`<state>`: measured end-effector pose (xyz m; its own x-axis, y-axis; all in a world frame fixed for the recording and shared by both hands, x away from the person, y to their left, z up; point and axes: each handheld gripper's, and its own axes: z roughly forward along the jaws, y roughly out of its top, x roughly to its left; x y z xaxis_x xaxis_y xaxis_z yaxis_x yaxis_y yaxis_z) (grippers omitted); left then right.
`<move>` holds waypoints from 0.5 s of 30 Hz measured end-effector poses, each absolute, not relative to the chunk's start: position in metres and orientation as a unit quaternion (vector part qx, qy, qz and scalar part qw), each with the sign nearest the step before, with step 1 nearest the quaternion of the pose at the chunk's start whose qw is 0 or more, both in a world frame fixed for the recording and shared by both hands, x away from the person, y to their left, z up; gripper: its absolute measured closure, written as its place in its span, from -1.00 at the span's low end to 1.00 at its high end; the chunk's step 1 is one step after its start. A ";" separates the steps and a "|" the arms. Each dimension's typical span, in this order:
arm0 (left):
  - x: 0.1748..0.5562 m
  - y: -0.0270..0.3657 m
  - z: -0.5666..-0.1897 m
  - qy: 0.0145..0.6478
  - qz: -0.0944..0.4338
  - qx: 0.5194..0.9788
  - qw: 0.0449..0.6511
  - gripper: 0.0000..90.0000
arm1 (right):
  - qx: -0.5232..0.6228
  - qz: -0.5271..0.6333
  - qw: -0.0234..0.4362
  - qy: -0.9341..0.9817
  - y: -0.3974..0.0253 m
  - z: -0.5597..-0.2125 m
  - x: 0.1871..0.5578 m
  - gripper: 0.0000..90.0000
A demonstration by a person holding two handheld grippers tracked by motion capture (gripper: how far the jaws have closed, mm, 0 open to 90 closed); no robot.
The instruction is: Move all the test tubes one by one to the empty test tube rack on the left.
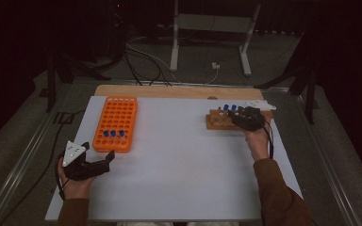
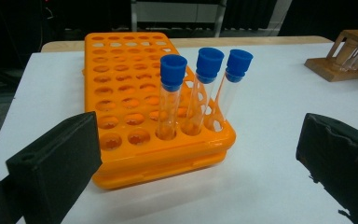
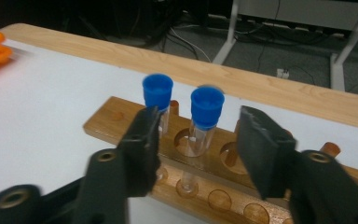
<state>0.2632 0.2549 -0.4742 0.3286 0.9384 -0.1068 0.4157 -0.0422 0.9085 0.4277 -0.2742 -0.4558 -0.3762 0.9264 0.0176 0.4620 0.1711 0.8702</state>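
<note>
Blue-capped tube (image 3: 205,122) upright in the wooden rack (image 3: 121,122), at the table's far right, a second capped tube (image 3: 157,98) just beside it. Right gripper (image 3: 196,140) around it, jaws spread on either side and not touching — set to close for a lift, likely. Left gripper (image 2: 191,158) parked near the orange rack (image 2: 121,93), jaws wide apart and empty — probably waiting. Three capped tubes (image 2: 198,88) seated in that rack's near row.
</note>
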 end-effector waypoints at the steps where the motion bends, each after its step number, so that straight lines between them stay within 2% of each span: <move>1: 0.263 0.255 -0.474 0.508 0.278 0.666 0.470 -0.98 | 0.489 0.421 0.277 0.712 -0.274 -0.458 0.429 0.28; 6: 0.263 0.255 -0.474 0.508 0.277 0.667 0.470 -0.98 | 0.498 0.423 0.277 0.705 -0.273 -0.464 0.433 0.47; 15: 0.264 0.254 -0.475 0.508 0.276 0.668 0.470 -0.98 | 0.496 0.429 0.275 0.703 -0.267 -0.468 0.436 0.68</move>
